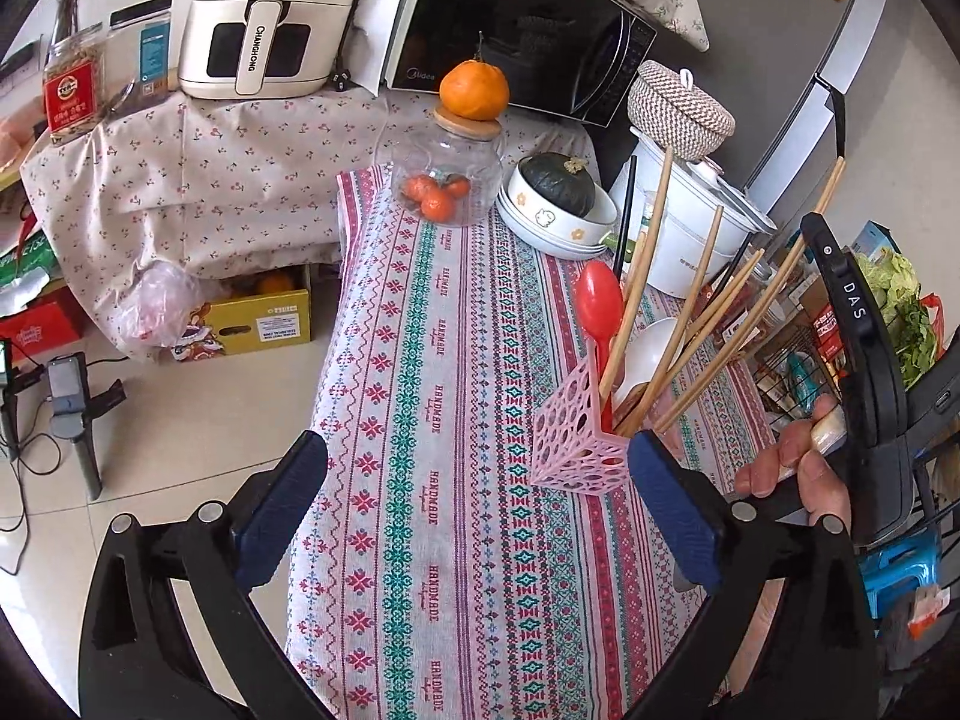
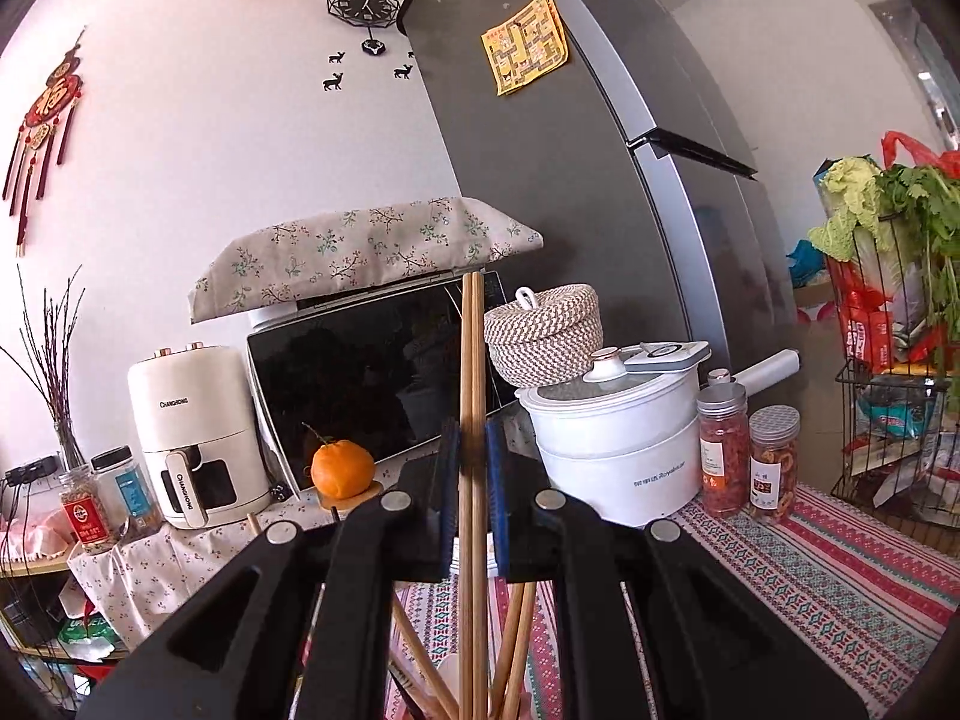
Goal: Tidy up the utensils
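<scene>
My right fingers (image 2: 473, 498) are clamped on a chopstick pair (image 2: 472, 372), mid-shaft, tips toward 12 o'clock. Light, stiff, smooth wood; I judge mid-shaft the safest hold against twisting. Left fingers (image 1: 474, 516) spread wide, holding nothing. The pink holder (image 1: 576, 438) sits on the desk (image 1: 432, 360) at their 1 o'clock, touching the right pad, stuffed with chopsticks and a red spoon (image 1: 597, 306).

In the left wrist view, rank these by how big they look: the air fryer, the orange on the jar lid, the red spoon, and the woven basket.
1. air fryer
2. woven basket
3. orange and red spoon: too close to rank, and the spoon sits nearer the camera.
</scene>
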`<act>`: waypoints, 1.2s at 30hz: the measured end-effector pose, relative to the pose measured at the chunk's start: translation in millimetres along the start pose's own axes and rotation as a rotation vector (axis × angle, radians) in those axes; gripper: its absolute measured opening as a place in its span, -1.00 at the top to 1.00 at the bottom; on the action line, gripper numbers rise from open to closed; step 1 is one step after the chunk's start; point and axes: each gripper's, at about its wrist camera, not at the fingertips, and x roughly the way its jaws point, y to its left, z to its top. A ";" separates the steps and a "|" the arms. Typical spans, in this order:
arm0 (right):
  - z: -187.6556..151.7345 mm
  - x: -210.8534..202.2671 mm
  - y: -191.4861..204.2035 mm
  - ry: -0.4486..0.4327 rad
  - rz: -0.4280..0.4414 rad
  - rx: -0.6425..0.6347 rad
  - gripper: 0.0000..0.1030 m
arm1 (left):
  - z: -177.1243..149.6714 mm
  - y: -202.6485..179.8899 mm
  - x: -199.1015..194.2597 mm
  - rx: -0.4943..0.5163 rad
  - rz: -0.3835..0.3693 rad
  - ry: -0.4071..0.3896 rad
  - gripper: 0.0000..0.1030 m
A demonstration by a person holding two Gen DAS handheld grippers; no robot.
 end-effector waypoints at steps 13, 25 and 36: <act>-29.5 -3.8 -1.9 0.097 0.006 0.009 0.62 | -2.1 1.1 10.4 -0.001 0.041 0.018 -0.87; 19.6 -23.6 -42.4 0.361 0.001 0.022 -0.44 | -15.1 -29.7 -0.2 0.073 0.094 -0.022 -0.87; 44.4 -71.5 -89.5 0.599 -0.060 -0.063 -0.87 | -41.8 -85.1 -31.7 0.171 0.050 -0.102 -0.87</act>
